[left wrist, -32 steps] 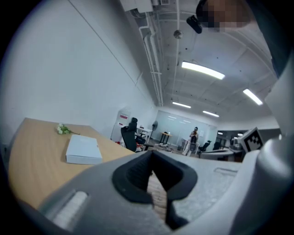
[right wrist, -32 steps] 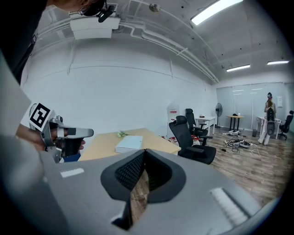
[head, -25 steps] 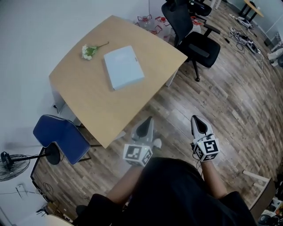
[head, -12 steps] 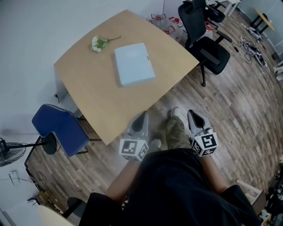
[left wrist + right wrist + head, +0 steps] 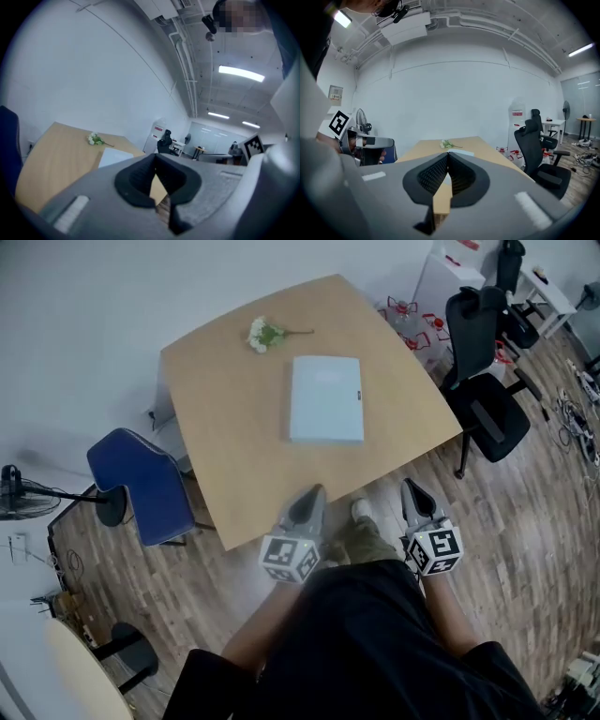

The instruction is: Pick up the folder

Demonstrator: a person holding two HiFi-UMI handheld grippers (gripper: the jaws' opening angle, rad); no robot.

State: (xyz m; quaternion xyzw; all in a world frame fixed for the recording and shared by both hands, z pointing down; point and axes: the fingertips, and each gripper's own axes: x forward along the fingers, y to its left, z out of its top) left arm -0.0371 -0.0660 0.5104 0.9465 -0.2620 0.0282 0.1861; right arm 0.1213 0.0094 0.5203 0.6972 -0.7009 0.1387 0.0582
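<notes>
A pale blue folder (image 5: 325,399) lies flat in the middle of the wooden table (image 5: 225,446). The left gripper view shows the folder (image 5: 114,156) beyond the jaws, and the right gripper view shows a sliver of it (image 5: 461,152) past the jaw tips. My left gripper (image 5: 318,491) hangs at the table's near edge, jaws shut and empty. My right gripper (image 5: 411,487) is beside it over the floor, just off the table's corner, also shut and empty. Both point toward the table, well short of the folder.
A small bunch of white flowers (image 5: 265,333) lies on the table's far side. A blue chair (image 5: 141,486) stands at the table's left, a black office chair (image 5: 487,399) at its right. A fan (image 5: 11,486) stands by the left wall. Cables lie on the wood floor at right.
The person has stepped round and turned, so the table now lies straight ahead with the folder near centre. Both grippers have come up to the table's near edge, still shut.
</notes>
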